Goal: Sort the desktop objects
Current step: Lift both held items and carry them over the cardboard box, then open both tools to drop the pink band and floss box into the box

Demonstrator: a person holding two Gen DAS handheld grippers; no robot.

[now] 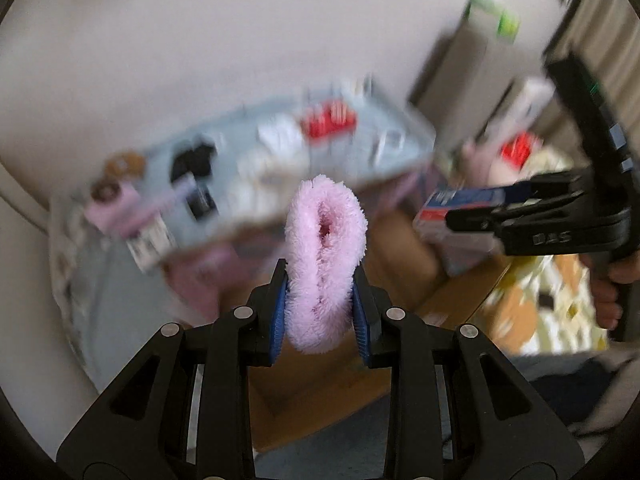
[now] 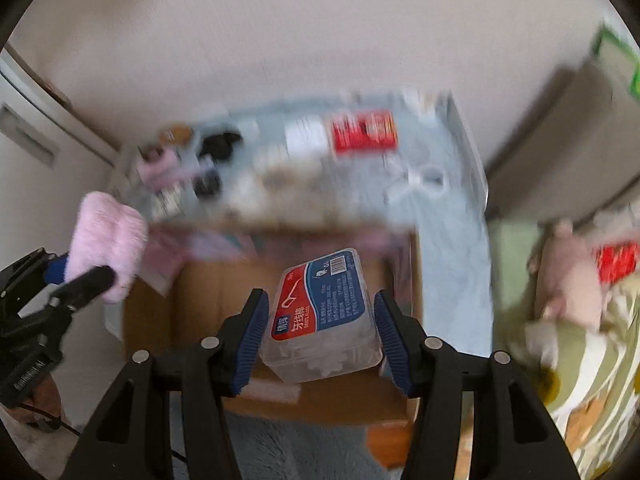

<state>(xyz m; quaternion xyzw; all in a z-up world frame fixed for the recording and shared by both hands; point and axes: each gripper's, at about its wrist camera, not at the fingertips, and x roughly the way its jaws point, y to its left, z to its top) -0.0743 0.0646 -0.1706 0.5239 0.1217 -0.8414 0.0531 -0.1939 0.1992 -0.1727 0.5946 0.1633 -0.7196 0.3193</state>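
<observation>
My left gripper [image 1: 320,280] is shut on a fluffy pink hair scrunchie [image 1: 324,256], which sticks up between the blue pads. In the right wrist view the same scrunchie [image 2: 108,240] shows at the left, held in the air. My right gripper [image 2: 318,312] is shut on a clear plastic dental floss box [image 2: 324,312] with a red and blue label. That box [image 1: 460,212] and the right gripper appear at the right of the left wrist view. Both grippers hang over a brown cardboard box [image 2: 208,300]. Behind it lies a blurred light blue desk surface [image 2: 448,184] with small objects.
On the blue surface lie a red packet [image 2: 366,130], a white packet [image 2: 306,136], black items [image 2: 218,146] and a pink item [image 2: 158,164]. A pink plush toy [image 2: 568,284] sits on patterned fabric at the right. A person's hand [image 1: 608,292] holds the right gripper's handle.
</observation>
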